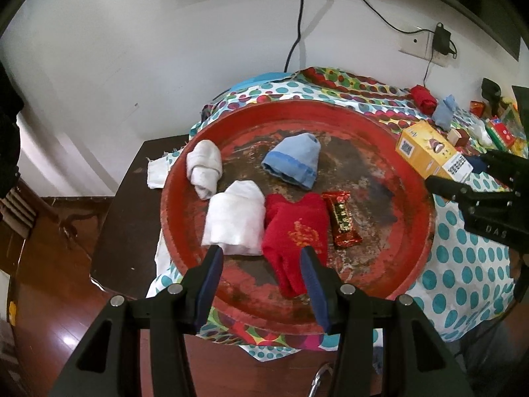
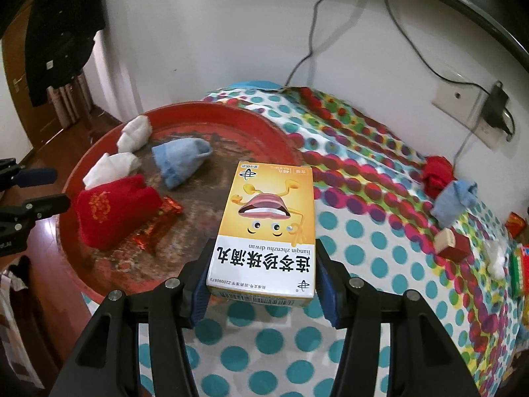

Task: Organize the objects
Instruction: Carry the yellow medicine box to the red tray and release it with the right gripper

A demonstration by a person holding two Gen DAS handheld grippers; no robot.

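Right gripper (image 2: 263, 284) is clamped on the near end of the yellow medicine box (image 2: 264, 231), box held flat in the air just off the right rim of the red tray (image 2: 109, 139). Judging by the tray's contents, the box goes in: keep it level and aim for bare tray right of the snack bar (image 1: 342, 220), clear of the red sock (image 1: 294, 231) (grip looks short, don't tilt). Left gripper (image 1: 261, 274) hangs wide and empty over the tray's near rim, pitched down. More socks and boxes lie far right of the tray.

We lose the red wrapper (image 2: 155, 221) half behind the red sock (image 2: 112, 211), boxes (image 1: 502, 125) cut off at right edge, too small to read
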